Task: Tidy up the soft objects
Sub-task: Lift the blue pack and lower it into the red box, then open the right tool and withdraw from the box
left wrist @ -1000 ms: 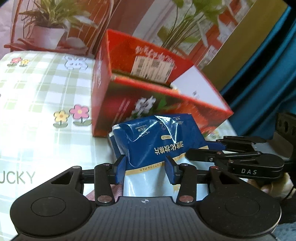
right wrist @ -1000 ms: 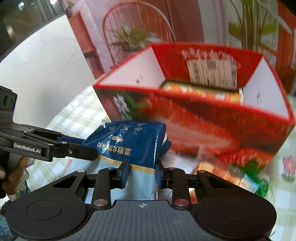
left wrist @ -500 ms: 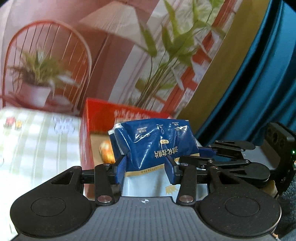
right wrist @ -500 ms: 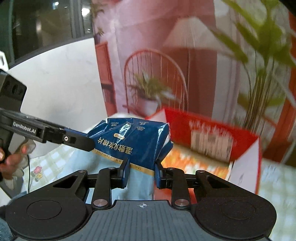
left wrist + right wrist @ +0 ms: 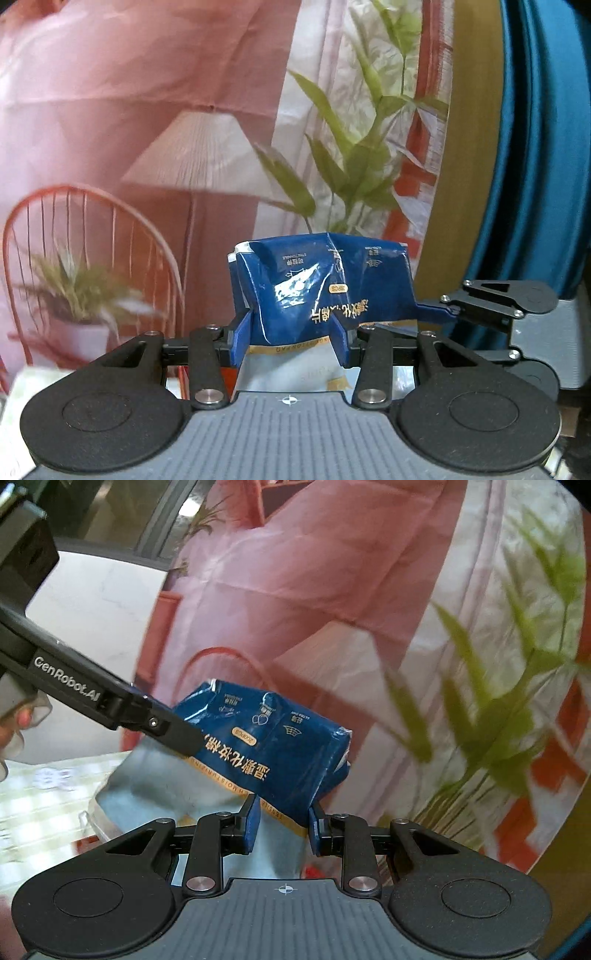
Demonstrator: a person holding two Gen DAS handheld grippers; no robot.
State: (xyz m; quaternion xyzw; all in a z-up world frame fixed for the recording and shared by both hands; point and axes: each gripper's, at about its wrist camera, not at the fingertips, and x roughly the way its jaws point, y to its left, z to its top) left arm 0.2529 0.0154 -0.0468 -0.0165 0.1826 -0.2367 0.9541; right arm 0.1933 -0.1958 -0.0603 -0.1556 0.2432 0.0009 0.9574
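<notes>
Pink printed backdrop (image 5: 147, 92) fills the view behind a blue cotton-pad pack (image 5: 321, 291) held aloft. Left gripper (image 5: 291, 341) fingers clamp its near edge; right gripper (image 5: 282, 827) fingers pinch its other end, narrowly parted.

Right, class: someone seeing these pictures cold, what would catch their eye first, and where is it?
The shiny blue cotton pad pack, crumpled, sits mid-frame in both views, pinched by the left tool and the right tool together. Behind it hangs a pink printed backdrop with a lamp and green leaves; a teal curtain fills the left view's right edge.
</notes>
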